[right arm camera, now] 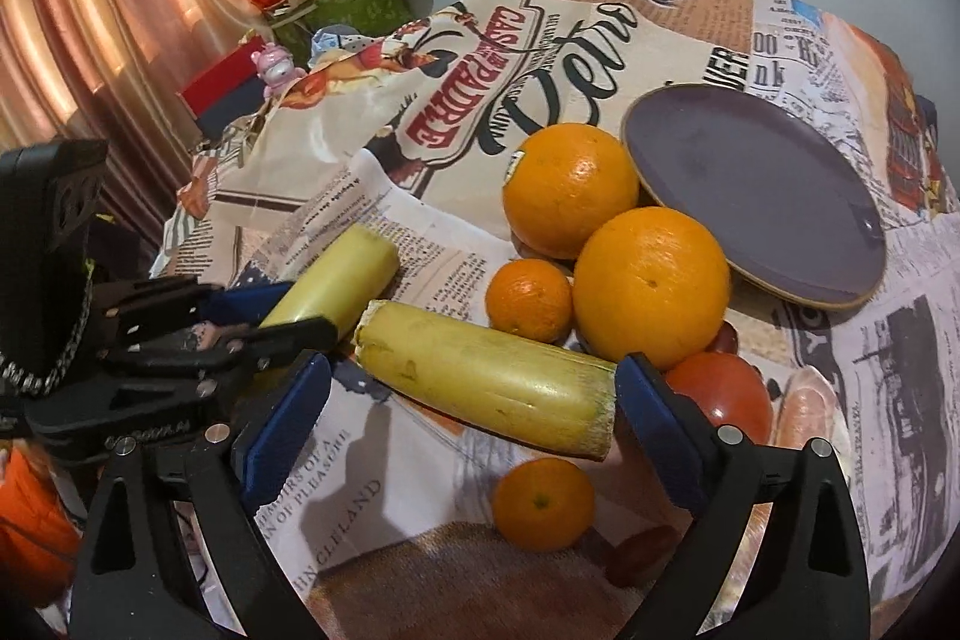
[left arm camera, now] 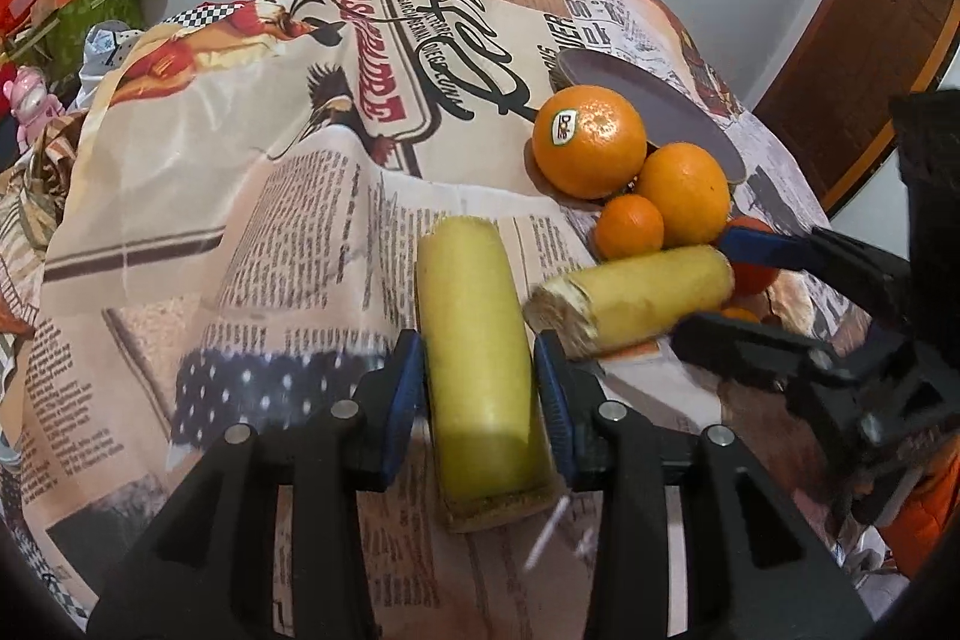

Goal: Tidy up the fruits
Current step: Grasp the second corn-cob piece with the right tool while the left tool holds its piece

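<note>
Evidently both grippers are working on the pale yellow cane pieces; the left gripper (left arm camera: 480, 388) is clamping one cane piece (left arm camera: 477, 364) lengthways between its blue pads, the stick pointing straight ahead of it; the right gripper (right arm camera: 474, 424) is standing wide apart around the second cane piece (right arm camera: 489, 379), which is lying crosswise between its fingers; one cut end is just beside the right-hand pad, the left-hand pad is clear of it, so this one is not yet gripped, and whether it is resting on the cloth or being nudged I cannot tell.

Probably the step in hand is gathering the cane pieces, perhaps toward the purple plate (right arm camera: 756, 196) sitting ahead and to the right of the right gripper, nothing lying on it. The next move seems to call for turning the right gripper so its pads close across the stick's width, not along its length.

Just ahead of the right gripper, two large oranges (right arm camera: 570, 187) (right arm camera: 651, 286) and a small mandarin (right arm camera: 528, 301) are crowding the path to the plate, the nearer orange touching its rim; a red tomato (right arm camera: 723, 391) is sitting just beyond the right-hand finger, and another mandarin (right arm camera: 543, 502) is lying below the stick between the fingers; any sweep risks rolling these across the printed tablecloth (right arm camera: 372, 508).
</note>
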